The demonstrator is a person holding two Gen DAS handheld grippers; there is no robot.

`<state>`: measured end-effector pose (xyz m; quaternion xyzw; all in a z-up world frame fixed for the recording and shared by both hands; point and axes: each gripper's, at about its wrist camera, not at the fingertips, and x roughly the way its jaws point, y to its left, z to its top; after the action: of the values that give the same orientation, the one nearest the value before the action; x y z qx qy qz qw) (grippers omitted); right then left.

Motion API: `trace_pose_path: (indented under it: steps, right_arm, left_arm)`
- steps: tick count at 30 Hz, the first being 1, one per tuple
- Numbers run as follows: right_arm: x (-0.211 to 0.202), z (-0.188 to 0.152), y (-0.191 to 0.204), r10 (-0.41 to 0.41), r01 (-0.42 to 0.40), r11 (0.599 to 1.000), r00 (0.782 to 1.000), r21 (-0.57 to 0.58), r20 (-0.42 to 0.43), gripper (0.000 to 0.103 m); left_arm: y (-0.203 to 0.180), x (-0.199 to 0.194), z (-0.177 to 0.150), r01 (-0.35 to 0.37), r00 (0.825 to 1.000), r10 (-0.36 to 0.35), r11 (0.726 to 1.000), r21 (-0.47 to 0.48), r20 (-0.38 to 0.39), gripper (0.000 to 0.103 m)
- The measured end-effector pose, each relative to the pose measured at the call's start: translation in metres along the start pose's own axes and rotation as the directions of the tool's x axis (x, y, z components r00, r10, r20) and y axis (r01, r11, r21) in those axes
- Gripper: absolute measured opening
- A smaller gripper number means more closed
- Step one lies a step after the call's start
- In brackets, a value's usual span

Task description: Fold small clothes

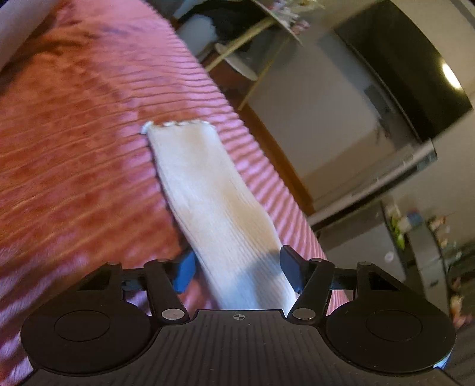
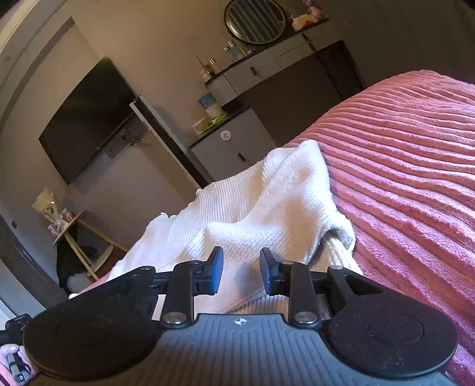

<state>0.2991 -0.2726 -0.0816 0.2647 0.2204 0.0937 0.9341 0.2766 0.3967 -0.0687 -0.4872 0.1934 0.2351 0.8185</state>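
A white ribbed knit garment lies on a pink ribbed bedspread [image 1: 74, 148]. In the left wrist view one long sleeve [image 1: 207, 193] stretches away from me, its cuff at the far end. My left gripper [image 1: 237, 270] is open, its fingers on either side of the sleeve's near end. In the right wrist view the bunched body of the garment [image 2: 261, 207] lies rumpled near the bed's edge. My right gripper [image 2: 241, 270] is open, its jaws a little apart just above the fabric, holding nothing.
The bedspread [image 2: 415, 178] fills the right of the right wrist view. Beyond the bed edge are a wall television [image 2: 86, 118], grey cabinets [image 2: 237, 142], a round mirror [image 2: 255, 20] and a small wooden side table [image 2: 77, 234].
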Motion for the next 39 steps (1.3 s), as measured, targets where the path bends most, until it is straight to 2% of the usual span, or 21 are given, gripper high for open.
trace_pose_path:
  steps: [2,3,4,5,7,11,13,14,16,19,22,24,25,26,27,28,30,32,34,37,39]
  right_arm:
    - [0.001,0.000,-0.001,-0.001,0.001,1.000,1.000,-0.005,0.000,0.027]
    - [0.001,0.000,-0.001,-0.001,0.001,1.000,1.000,-0.005,0.001,0.027]
    - [0.001,0.000,-0.001,0.000,0.000,1.000,1.000,-0.006,0.000,0.027]
    - [0.000,0.000,-0.001,0.000,0.000,1.000,1.000,-0.004,0.001,0.027]
    - [0.000,0.001,-0.001,0.002,-0.002,1.000,1.000,0.001,0.002,0.027]
    - [-0.003,0.003,-0.002,0.013,-0.013,1.000,1.000,0.014,0.006,0.027]
    - [-0.004,0.005,-0.004,0.022,-0.023,0.999,1.000,0.024,0.009,0.027]
    - [-0.005,0.005,-0.004,0.027,-0.028,0.999,1.000,0.030,0.011,0.027]
    - [-0.007,0.006,-0.004,0.038,-0.039,0.999,0.999,0.036,0.015,0.027]
    - [-0.010,0.007,-0.003,0.050,-0.051,0.998,0.998,0.038,0.022,0.027]
    - [-0.013,0.008,-0.004,0.059,-0.060,0.997,0.998,0.043,0.028,0.027]
    - [-0.014,0.009,-0.006,0.065,-0.067,0.996,0.998,0.052,0.026,0.027]
    - [-0.014,0.009,-0.007,0.068,-0.069,0.996,0.997,0.058,0.024,0.027]
    - [-0.014,0.009,-0.009,0.073,-0.074,0.995,0.997,0.064,0.020,0.027]
    - [-0.014,0.009,-0.010,0.074,-0.075,0.995,0.997,0.069,0.017,0.027]
    - [-0.014,0.009,-0.011,0.075,-0.076,0.994,0.997,0.074,0.019,0.027]
    - [-0.013,0.009,-0.011,0.083,-0.085,0.993,0.996,0.082,0.019,0.027]
    - [-0.011,0.008,-0.010,0.093,-0.093,0.992,0.996,0.085,0.011,0.027]
    - [-0.008,0.006,-0.003,0.112,-0.112,0.991,0.994,0.069,-0.006,0.027]
    - [-0.007,0.000,0.021,0.143,-0.143,0.989,0.989,-0.025,-0.035,0.030]
    - [-0.007,-0.006,0.039,0.148,-0.153,0.983,0.987,-0.098,-0.061,0.037]
  left_arm:
    - [0.008,0.002,0.002,0.004,1.000,-0.004,1.000,-0.027,0.015,0.051]
    - [0.010,0.002,0.003,-0.012,1.000,0.012,0.999,-0.030,0.015,0.031]
    - [0.011,0.000,0.003,-0.028,1.000,0.029,0.999,-0.028,0.012,0.006]
    - [0.010,-0.004,0.001,-0.031,0.999,0.031,0.999,-0.023,0.015,0.009]
    - [0.000,-0.021,-0.003,-0.018,0.996,0.015,0.999,0.034,0.087,0.009]
    - [-0.044,-0.062,-0.014,0.058,0.983,-0.094,0.974,0.219,0.158,0.008]
    - [-0.076,-0.086,-0.030,0.114,0.971,-0.178,0.932,0.345,0.159,0.008]
    - [-0.095,-0.097,-0.042,0.146,0.965,-0.222,0.898,0.416,0.140,0.008]
    - [-0.133,-0.117,-0.074,0.231,0.947,-0.315,0.815,0.532,0.071,0.008]
    - [-0.177,-0.133,-0.136,0.372,0.905,-0.418,0.691,0.620,-0.077,0.008]
    - [-0.205,-0.128,-0.211,0.453,0.878,-0.424,0.585,0.673,-0.221,0.008]
    - [-0.213,-0.114,-0.262,0.456,0.886,-0.362,0.560,0.692,-0.291,0.010]
    - [-0.213,-0.107,-0.281,0.448,0.893,-0.323,0.551,0.704,-0.315,0.017]
    - [-0.211,-0.103,-0.302,0.419,0.908,-0.271,0.549,0.723,-0.320,0.020]
    - [-0.206,-0.104,-0.318,0.395,0.919,-0.232,0.545,0.739,-0.320,0.029]
    - [-0.201,-0.107,-0.329,0.391,0.920,-0.216,0.532,0.751,-0.326,0.042]
    - [-0.189,-0.125,-0.340,0.362,0.932,-0.199,0.511,0.780,-0.303,0.054]
    - [-0.177,-0.143,-0.333,0.327,0.945,-0.191,0.510,0.796,-0.265,0.059]
    - [-0.159,-0.162,-0.321,0.275,0.961,-0.175,0.538,0.797,-0.214,0.070]
    - [-0.138,-0.169,-0.299,0.195,0.980,-0.089,0.608,0.770,-0.178,0.071]
    - [-0.119,-0.165,-0.286,0.134,0.987,-0.019,0.655,0.743,-0.161,0.071]
